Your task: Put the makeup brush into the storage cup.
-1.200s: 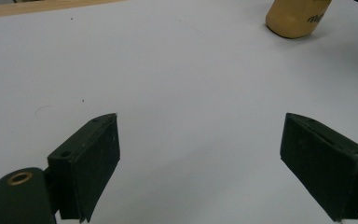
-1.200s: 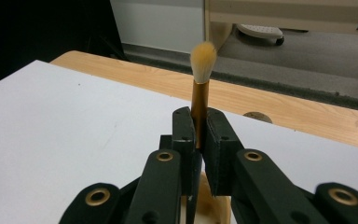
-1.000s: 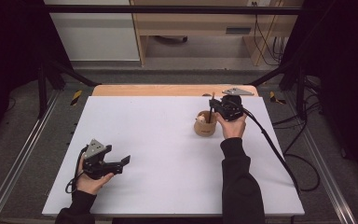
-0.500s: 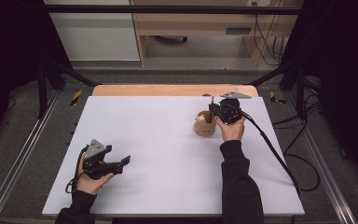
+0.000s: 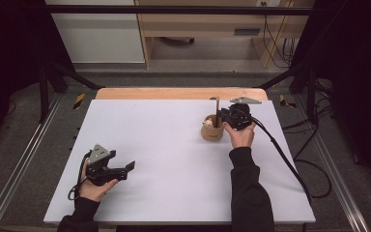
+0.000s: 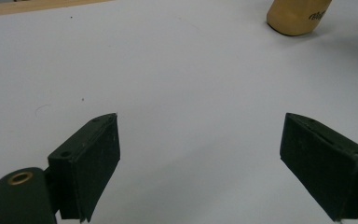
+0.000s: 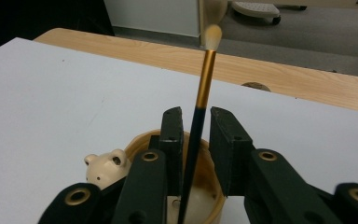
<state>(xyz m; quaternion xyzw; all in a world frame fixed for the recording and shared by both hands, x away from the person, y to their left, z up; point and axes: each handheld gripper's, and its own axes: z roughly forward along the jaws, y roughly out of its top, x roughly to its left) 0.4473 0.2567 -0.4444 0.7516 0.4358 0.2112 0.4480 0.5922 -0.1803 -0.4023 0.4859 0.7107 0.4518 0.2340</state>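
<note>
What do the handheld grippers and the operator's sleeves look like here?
Both grippers, left gripper and right gripper, are black with two flat rectangular jaws, brass-coloured pivot bushings and a grey three-cornered top plate. A black cable trails from the right one. The person wears black long sleeves.

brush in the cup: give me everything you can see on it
The brush is slim: a dark lower handle, a gold metal-looking ferrule, a pale soft tip pointing up. It stands nearly upright, leaning slightly, its lower end inside the tan cup at the table's far right. The right gripper sits over the cup with the handle between its jaws; they have just been opening, with a gap on one side, so no firm grip shows.
</note>
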